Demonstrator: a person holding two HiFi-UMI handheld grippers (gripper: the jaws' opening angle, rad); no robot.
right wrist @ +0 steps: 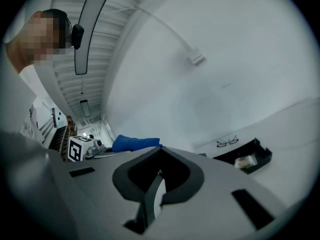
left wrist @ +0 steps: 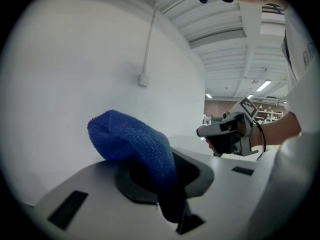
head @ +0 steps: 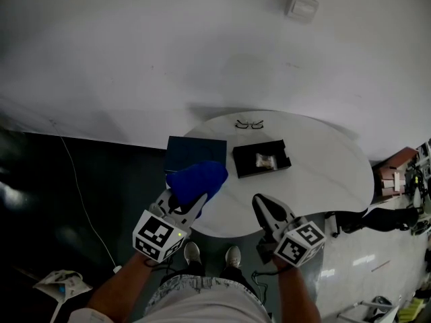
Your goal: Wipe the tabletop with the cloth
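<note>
1. My left hand-held gripper is clamped on the blue cloth. In the left gripper view its jaws pinch the lower end of the cloth and the rest bunches up in a thick fold above and to the left of them.
2. In the head view the cloth sits right at the tip of this hand-held gripper, over the near left edge of the white worktop. I cannot tell whether it touches the surface.
3. My right hand-held gripper has its jaws together with nothing between them, as the right gripper view shows. It is over the near edge of the worktop, to the right of the cloth and apart from it.
4. From the right gripper view the cloth lies off to the left, next to the marker cube of my left hand-held gripper.
5. Just beyond the cloth a dark blue flat book-like thing lies at the left edge of the worktop; the cloth overlaps its near edge in the head view.
6. To the right of that, a black tray lies near the middle of the worktop with a small pale packet in it.
7. Behind the tray, near the far edge, lies a pair of glasses.
8. Beyond the worktop rises a white wall with a small box mounted on it.
9. Below the near edge of the worktop my shoes show on the floor.
</note>
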